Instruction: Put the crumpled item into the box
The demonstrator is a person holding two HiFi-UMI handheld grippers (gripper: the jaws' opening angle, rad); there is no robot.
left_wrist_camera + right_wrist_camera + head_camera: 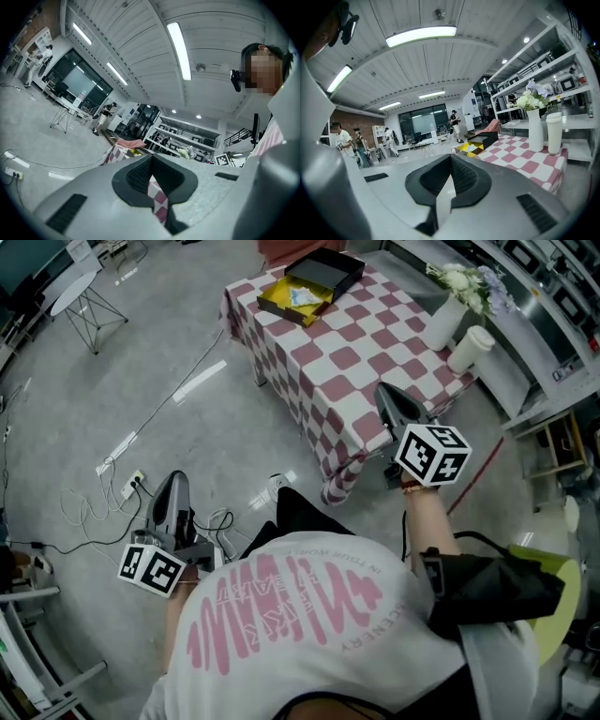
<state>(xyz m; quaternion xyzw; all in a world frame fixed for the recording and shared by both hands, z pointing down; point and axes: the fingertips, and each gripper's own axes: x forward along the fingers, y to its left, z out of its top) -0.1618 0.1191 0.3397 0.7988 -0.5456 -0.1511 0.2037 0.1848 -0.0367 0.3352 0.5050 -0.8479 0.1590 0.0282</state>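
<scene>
The crumpled item (306, 296) is sitting, it seems, inside the yellow box (269, 300) at the desk's (349, 381) 12 o'clock end. The left gripper (151, 160) and right gripper (450, 160) are hanging off the desk, jaws clenched on nothing. The job is looking done, so the next move needs no grabbing.

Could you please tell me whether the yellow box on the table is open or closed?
Open: the yellow box has nothing covering it, its inside shows from above, and the black lid lies beside it.
</scene>
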